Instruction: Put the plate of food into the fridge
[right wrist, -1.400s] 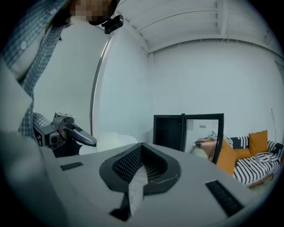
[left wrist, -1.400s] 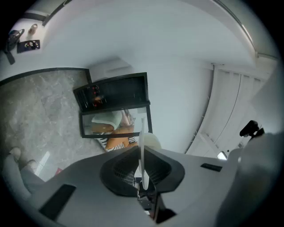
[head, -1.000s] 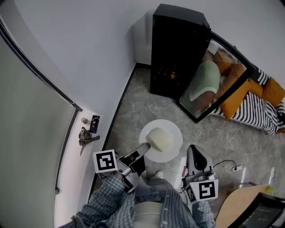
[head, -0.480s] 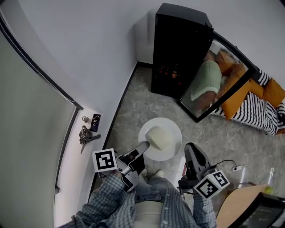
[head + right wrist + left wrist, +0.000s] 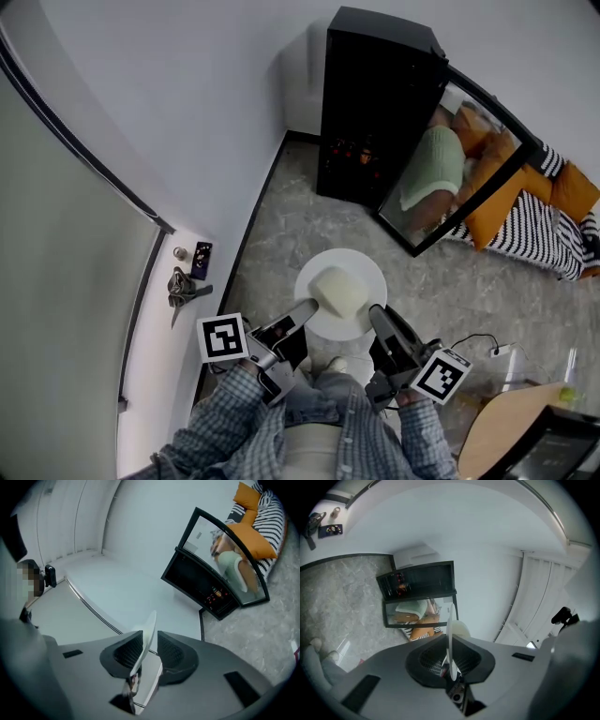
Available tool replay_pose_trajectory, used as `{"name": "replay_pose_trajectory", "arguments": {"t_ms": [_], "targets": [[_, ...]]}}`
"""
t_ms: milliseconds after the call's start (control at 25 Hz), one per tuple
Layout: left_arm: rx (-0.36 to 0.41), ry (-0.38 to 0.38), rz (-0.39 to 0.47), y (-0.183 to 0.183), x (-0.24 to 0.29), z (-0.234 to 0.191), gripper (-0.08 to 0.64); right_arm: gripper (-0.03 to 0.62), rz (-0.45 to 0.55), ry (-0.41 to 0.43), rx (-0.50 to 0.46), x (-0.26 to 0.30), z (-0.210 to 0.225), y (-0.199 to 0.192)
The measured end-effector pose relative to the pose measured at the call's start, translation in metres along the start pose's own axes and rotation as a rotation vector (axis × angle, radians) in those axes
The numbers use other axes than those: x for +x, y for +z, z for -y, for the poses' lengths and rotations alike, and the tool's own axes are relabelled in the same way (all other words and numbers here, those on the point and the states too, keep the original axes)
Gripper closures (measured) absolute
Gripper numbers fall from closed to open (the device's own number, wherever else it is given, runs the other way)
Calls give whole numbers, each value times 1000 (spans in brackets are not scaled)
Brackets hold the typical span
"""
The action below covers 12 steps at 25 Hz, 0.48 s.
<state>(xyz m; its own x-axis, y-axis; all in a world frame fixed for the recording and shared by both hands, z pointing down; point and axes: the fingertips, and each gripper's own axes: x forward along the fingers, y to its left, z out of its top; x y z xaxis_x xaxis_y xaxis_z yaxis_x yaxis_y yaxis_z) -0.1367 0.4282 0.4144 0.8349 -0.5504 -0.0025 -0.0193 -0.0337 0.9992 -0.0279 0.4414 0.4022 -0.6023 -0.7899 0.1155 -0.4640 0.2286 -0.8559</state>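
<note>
Firmly left gripper's (image 5: 305, 309) ribbed fingers (image 5: 425, 656) pinch the round white plate (image 5: 368, 270); right gripper's (image 5: 378, 315), just opening, straddle its rim.

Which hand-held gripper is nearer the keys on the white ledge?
Left. The left hand-held gripper, clamping the plate at its rim, is on the side of the keys; the right hand-held gripper, jaws just opened around the plate's other edge, is beyond it.

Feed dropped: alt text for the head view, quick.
A round white plate bearing a pale block of food is held by the left gripper, shut on its rim. The right gripper has just opened its jaws, the rim between them. Ahead stands a black fridge, door open.
</note>
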Motion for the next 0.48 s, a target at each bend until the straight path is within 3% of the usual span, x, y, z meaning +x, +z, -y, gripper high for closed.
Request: {"name": "replay_pose_trajectory", "arguments": {"t_ms": [80, 480], "targets": [[-3, 10, -6, 0, 2, 2, 537, 526, 0, -16, -7, 1, -1, 1], [5, 33, -44, 2, -3, 2, 537, 529, 25, -29, -17, 0, -7, -3]]}}
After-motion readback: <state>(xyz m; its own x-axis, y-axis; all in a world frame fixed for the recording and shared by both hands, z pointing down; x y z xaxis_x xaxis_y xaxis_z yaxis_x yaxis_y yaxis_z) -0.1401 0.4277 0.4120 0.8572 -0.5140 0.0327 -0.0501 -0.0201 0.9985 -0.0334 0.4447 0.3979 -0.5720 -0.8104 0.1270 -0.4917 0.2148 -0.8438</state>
